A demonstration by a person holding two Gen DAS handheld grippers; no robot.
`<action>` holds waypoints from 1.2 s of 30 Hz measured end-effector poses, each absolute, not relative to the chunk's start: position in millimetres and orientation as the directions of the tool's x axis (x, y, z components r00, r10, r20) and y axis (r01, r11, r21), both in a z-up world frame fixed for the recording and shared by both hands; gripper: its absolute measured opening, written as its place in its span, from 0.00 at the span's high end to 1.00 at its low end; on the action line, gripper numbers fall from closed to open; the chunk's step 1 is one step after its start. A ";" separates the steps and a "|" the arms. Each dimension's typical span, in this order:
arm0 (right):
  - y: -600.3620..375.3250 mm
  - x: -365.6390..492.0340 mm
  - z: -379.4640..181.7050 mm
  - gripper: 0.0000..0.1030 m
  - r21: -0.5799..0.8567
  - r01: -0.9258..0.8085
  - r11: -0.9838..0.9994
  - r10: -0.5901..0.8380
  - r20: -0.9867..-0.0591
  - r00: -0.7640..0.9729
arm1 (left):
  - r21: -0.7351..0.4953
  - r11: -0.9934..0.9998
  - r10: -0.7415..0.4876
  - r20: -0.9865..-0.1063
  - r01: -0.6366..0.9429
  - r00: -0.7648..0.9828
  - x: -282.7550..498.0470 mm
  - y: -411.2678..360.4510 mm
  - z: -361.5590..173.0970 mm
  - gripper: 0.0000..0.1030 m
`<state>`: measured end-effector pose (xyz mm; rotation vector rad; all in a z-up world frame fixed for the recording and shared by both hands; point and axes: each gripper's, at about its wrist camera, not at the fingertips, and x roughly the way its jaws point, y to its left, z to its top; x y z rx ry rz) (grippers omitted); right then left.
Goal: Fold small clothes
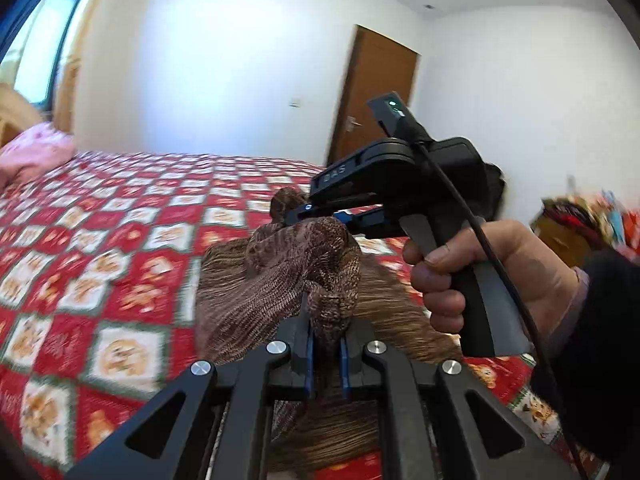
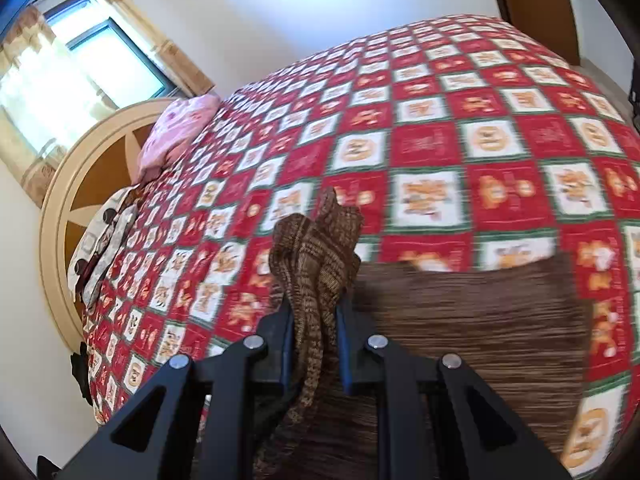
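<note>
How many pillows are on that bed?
2. A pink pillow lies at the headboard, near the window. A white patterned pillow lies beside it, along the bed's edge. More may be hidden outside the views.

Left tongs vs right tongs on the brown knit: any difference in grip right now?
The left tongs are pinched nearly shut on a thick bunch of the brown knit garment; the right tongs stand a little wider on a narrower twisted strand. In the left view, the right tongs sit farther off, reaching in from the side. Both clamp the same garment above the red checked bedspread.
</note>
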<state>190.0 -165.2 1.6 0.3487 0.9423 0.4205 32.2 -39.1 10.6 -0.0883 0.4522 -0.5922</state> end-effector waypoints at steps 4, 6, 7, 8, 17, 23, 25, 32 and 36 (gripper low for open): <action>-202.1 185.1 -2.5 0.80 0.455 -0.173 0.874 0.470 -0.694 0.546 | -0.183 0.795 -0.595 -0.417 0.578 0.687 31.5 -73.0 2.7 0.92; -216.1 183.6 -7.4 0.80 0.481 -0.161 0.862 0.479 -0.669 0.567 | -0.176 0.783 -0.606 -0.435 0.597 0.667 33.1 -86.5 -3.5 0.92; -226.6 183.0 -11.9 0.80 0.487 -0.153 0.860 0.479 -0.667 0.571 | -0.170 0.777 -0.610 -0.444 0.607 0.656 32.1 -93.7 -6.7 0.92; -232.0 182.6 -15.1 0.80 0.493 -0.148 0.857 0.481 -0.664 0.572 | -0.159 0.771 -0.612 -0.453 0.617 0.648 31.0 -101.2 -10.2 0.92; -285.4 174.1 -57.2 0.80 0.547 -0.067 0.835 0.481 -0.664 0.572 | -0.116 0.738 -0.614 -0.524 0.665 0.590 19.0 -140.9 -30.6 0.92; -294.4 172.3 -82.3 0.80 0.564 -0.042 0.825 0.491 -0.677 0.548 | -0.098 0.732 -0.594 -0.576 0.674 0.562 22.8 -148.7 -36.6 0.91; -298.6 172.0 -88.3 0.80 0.590 -0.026 0.807 0.507 -0.668 0.545 | -0.083 0.723 -0.589 -0.594 0.686 0.548 19.9 -149.7 -36.6 0.91; -311.4 147.3 -70.0 0.62 0.524 0.036 0.851 0.411 -0.708 0.574 | -0.112 0.648 -0.635 -0.626 0.753 0.453 1.4 -109.0 -32.3 0.91; -305.3 99.1 -36.7 0.61 0.406 0.099 0.909 0.254 -0.725 0.641 | -0.199 0.722 -0.612 -0.631 0.663 0.477 9.0 -60.7 -32.1 0.91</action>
